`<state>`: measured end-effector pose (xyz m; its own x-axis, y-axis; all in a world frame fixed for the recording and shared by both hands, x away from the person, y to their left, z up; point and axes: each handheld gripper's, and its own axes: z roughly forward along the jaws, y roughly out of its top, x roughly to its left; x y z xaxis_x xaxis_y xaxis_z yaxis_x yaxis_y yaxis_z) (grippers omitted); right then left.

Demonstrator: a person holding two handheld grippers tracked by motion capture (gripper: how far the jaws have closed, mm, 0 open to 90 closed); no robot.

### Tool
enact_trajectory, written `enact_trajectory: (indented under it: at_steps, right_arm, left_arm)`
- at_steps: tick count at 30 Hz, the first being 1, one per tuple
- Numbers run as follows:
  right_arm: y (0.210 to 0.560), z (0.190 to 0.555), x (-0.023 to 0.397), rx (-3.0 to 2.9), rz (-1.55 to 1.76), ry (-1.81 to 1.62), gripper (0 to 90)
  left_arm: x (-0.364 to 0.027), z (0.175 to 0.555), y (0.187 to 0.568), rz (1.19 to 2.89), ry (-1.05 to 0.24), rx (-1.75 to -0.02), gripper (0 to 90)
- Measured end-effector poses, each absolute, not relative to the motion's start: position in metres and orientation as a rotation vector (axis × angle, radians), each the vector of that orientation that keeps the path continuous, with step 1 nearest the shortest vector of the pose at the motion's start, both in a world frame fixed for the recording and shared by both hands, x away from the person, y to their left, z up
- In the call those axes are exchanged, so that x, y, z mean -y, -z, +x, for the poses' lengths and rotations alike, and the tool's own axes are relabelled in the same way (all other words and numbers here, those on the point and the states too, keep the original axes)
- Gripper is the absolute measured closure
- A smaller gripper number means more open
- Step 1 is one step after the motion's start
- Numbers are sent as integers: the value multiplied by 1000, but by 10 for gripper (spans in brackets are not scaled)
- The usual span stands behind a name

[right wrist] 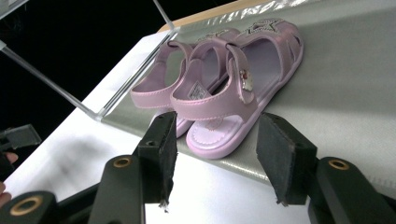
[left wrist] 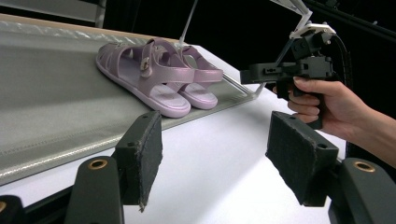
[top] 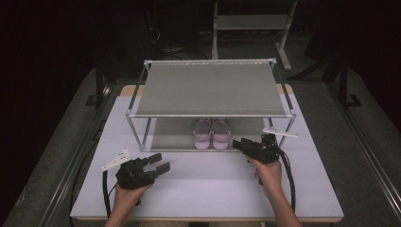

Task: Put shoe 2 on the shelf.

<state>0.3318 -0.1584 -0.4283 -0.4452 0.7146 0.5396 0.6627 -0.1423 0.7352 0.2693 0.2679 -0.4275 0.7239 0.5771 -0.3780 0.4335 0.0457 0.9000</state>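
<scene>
The pair of lilac plastic strap sandals (top: 212,133) stands side by side on the lower grey fabric shelf of the two-tier metal-framed rack (top: 210,88), heels toward you. Your right gripper (top: 242,144) sits just off the shelf's front edge, jaws apart and empty, the nearer heel just beyond them. The rack's front right post (top: 289,126) stands close beside that gripper. Your left gripper (top: 159,162) rests on the white tabletop (top: 208,184), jaws parted, holding nothing. A small label inside one heel strap (right wrist: 198,90) is too small to read.
</scene>
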Motion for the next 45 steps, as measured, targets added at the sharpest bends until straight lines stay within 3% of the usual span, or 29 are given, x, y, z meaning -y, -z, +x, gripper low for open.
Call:
enact_trajectory:
  at_steps: [45]
  right_arm:
    - [436,290,200,-2039,1647,-1691,433]
  left_arm:
    - [-273,268,427,1574,-142,-854,355]
